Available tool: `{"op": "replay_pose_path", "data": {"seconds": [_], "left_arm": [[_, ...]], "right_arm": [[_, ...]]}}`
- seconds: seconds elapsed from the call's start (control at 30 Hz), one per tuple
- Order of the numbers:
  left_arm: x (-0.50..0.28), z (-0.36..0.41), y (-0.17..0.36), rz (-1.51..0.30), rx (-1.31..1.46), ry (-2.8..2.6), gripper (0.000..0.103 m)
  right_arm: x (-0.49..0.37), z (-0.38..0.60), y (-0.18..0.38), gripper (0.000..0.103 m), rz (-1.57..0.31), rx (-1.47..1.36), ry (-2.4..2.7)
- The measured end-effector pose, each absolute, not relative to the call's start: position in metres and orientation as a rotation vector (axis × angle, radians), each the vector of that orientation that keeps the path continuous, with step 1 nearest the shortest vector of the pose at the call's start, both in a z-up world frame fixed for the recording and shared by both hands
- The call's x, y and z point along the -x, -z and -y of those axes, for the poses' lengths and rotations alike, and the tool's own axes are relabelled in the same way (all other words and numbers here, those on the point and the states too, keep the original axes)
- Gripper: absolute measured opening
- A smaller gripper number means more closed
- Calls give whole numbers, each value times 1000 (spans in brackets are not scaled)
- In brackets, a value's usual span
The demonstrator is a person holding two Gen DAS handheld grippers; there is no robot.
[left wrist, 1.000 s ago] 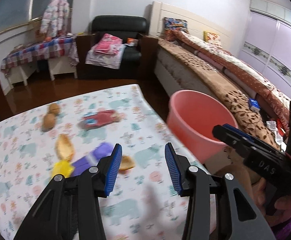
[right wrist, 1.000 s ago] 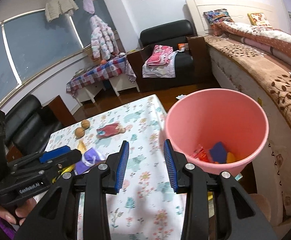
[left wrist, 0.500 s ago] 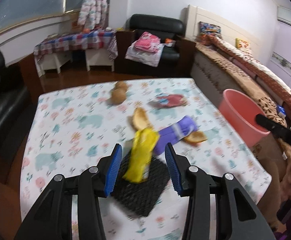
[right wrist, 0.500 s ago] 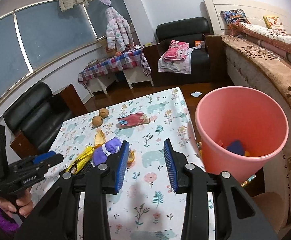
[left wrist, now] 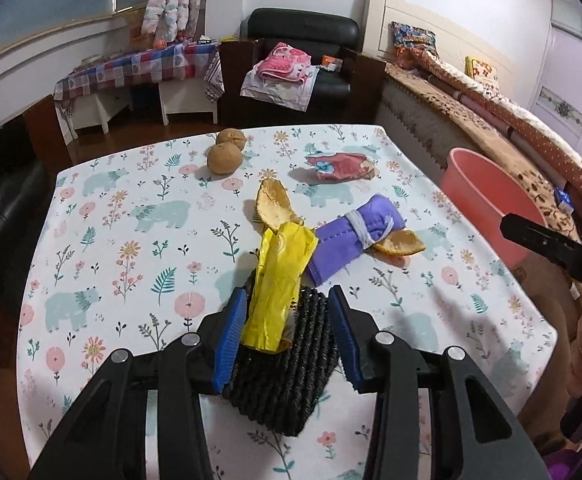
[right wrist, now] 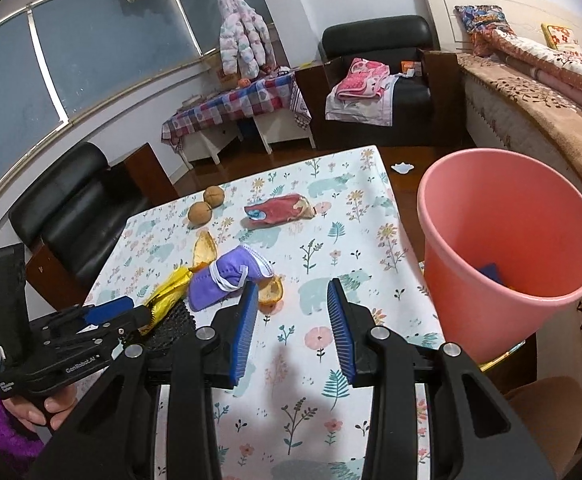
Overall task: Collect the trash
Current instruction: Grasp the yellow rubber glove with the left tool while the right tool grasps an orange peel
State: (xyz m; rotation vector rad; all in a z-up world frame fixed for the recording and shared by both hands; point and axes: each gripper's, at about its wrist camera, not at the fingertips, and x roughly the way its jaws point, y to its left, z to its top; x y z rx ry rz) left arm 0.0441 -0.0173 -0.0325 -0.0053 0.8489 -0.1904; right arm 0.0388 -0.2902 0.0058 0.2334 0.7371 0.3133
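On the left of the flower-printed surface [left wrist: 139, 216], two brown round fruits [left wrist: 223, 158] sit touching each other near the far edge. Nearer the middle, the left claw [left wrist: 287, 326] hovers low with its blue pads either side of a yellow wrapper [left wrist: 281, 280] that lies across a black woven mat [left wrist: 291, 376]; the jaws are closing, the wrapper and mat between them, and the left pad sits right against the wrapper while the right pad stands clear of it. Just beyond the wrapper's far end an orange peel [left wrist: 273, 206] curls upright, and to its right a purple rolled cloth [left wrist: 355, 236] bound with a white band lies partly over a second orange peel [left wrist: 401, 246]. Farther back, a red wrapper [left wrist: 341, 166] lies alone. The right claw [right wrist: 293, 326] hangs over bare cloth near the front edge, its jaws moderately apart with nothing between them. At the far right, off the surface's edge and beside the bed [right wrist: 539, 92], stands the pink bin [right wrist: 507, 248], with a dark blue scrap [right wrist: 491, 271] visible low inside it.
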Motion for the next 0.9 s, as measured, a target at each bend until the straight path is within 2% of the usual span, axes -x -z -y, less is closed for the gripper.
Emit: {"op": "replay_pose_path", "data": {"seconds": [0.17,0.23,0.3,0.5,0.9], "left_arm": [[-51,13,43,-879,12,193,42],[-53,13,45,-882,7,194,36],[-55,13,48,-890,3,196,26],[-56,9,48,-890,38,213,15],[-52,-7,28,-841,127,207,15]], "right_arm": [[-45,287,1,37,-768,-237,-328],[-47,284,4,37,-776,-231,-330],[-50,282,7,37,-787,-230,-334],[-58,275,15,37,-811,-214,-343],[-88,254,32,37,-858,-186,-369]]}}
